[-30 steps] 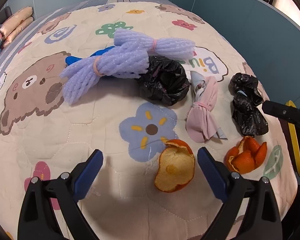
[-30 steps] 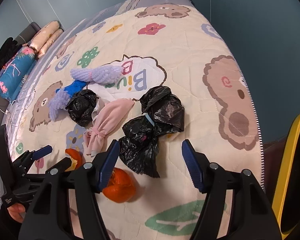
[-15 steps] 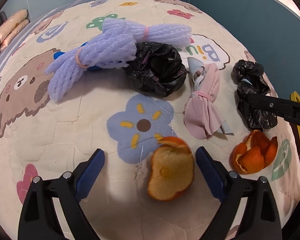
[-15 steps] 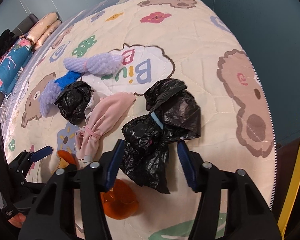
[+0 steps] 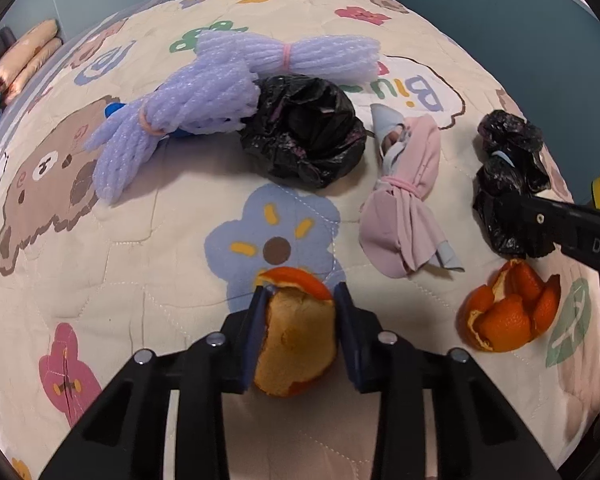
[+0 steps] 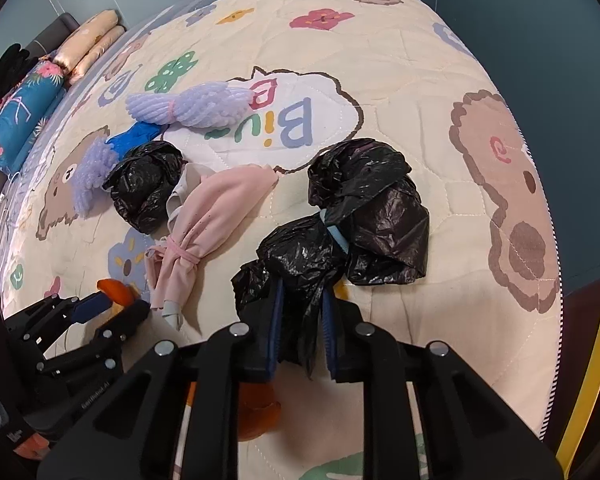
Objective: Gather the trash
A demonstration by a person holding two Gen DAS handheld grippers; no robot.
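The left gripper (image 5: 300,300) is squeezed tight on an orange peel (image 5: 296,344). Its two blue fingers (image 5: 256,328) press on both sides of the peel. The peel sits on the quilt (image 5: 140,240), just below the blue flower (image 5: 276,236) printed on it.

The right gripper (image 6: 300,312) is squeezed tight on the tied black bag (image 6: 340,232). Its blue fingers (image 6: 276,320) pinch the lower end of that bag. The bag lies on the quilt to the right of the blue flower.

Another orange peel (image 5: 508,312) lies open on the quilt, well to the right of the blue flower and just below the tied black bag. A pink cloth bundle (image 5: 404,208) with a pink band around it lies just to the right of the flower. A round black bag (image 5: 304,132) sits just above the flower. Two purple foam nets (image 5: 204,96) lie above and to the left of the flower, and they touch the round black bag. A bit of something blue (image 6: 136,136) pokes out from under the nets. I cannot tell what it is.
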